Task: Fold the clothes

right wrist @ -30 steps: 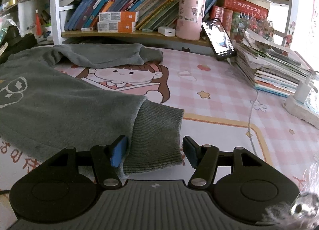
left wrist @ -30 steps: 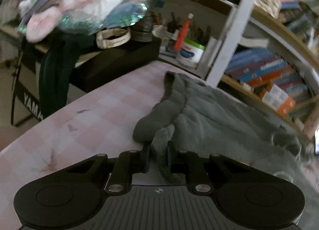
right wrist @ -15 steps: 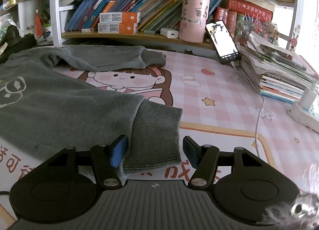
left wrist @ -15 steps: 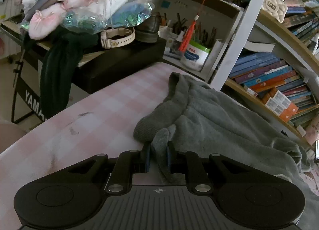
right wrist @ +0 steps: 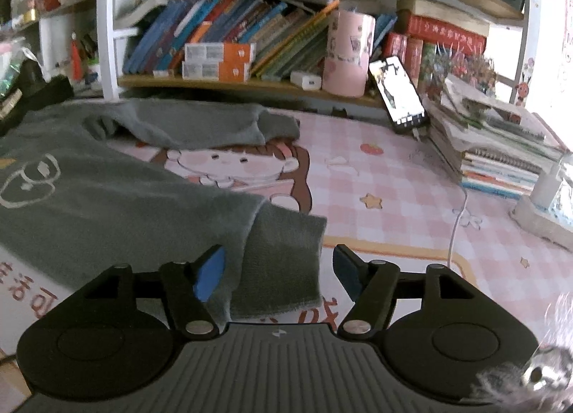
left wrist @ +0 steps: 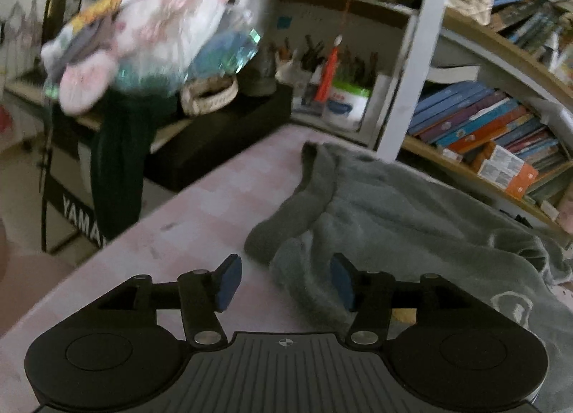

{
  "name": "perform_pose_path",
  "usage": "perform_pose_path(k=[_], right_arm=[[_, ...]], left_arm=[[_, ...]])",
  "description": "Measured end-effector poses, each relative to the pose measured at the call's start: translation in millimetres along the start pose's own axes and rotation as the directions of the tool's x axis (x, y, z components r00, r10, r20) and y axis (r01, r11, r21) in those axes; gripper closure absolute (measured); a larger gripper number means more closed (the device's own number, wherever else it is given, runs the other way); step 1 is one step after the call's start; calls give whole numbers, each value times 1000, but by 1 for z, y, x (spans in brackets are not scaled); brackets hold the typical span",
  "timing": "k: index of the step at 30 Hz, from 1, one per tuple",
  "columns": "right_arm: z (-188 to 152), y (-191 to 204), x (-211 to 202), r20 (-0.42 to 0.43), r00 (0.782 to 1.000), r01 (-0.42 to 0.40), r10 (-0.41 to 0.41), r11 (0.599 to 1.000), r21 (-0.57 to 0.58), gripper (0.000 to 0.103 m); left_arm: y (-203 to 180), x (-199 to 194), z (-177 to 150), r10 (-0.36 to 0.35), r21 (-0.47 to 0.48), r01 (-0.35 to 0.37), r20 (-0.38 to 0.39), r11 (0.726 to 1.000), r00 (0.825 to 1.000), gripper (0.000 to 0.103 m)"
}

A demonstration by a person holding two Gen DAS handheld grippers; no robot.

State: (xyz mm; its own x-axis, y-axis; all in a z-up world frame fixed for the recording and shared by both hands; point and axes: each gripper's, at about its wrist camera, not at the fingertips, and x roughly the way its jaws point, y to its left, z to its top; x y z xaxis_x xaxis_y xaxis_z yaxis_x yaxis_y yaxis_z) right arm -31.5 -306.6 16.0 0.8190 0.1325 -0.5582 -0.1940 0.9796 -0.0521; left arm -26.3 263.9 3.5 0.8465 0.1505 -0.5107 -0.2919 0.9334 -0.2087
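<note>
Grey sweater (right wrist: 107, 198) is spread on my pink counter (right wrist: 394, 198). My 2 tongs are opening: left tongs (left wrist: 284, 280) around the hem, right tongs (right wrist: 279, 270) around a cuff (right wrist: 283, 262), neither gripping.

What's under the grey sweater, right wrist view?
Under the grey sweater lies a pink checked mat with a cartoon girl print; her lower part and some red lettering are covered.

The left wrist view is dim and motion-blurred, worst at the upper left. The right wrist view is brighter, with window glare whitening its right edge; both bend at the rims.
</note>
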Motion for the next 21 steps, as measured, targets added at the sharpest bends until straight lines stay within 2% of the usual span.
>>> perform_pose_path(k=[1, 5, 7, 11, 21], right_arm=[[2, 1, -3, 9, 1000, -3, 3, 1000, 0, 38], [9, 6, -7, 37, 999, -39, 38, 999, 10, 36], [12, 10, -6, 38, 997, -66, 66, 998, 15, 35], [13, 18, 3, 25, 996, -89, 89, 996, 12, 35], [29, 19, 28, -13, 994, -111, 111, 994, 22, 34]], left_arm=[[-4, -4, 1, -13, 9, 13, 15, 1000, 1000, 35], [-31, -10, 3, -82, 69, 79, 46, 994, 996, 26], [-46, -10, 4, -124, 106, 118, 50, 987, 991, 15], [-79, -1, -1, -191, 180, 184, 24, 966, 981, 12], [-122, 29, -20, -242, 266, 252, -68, 930, 968, 8]])
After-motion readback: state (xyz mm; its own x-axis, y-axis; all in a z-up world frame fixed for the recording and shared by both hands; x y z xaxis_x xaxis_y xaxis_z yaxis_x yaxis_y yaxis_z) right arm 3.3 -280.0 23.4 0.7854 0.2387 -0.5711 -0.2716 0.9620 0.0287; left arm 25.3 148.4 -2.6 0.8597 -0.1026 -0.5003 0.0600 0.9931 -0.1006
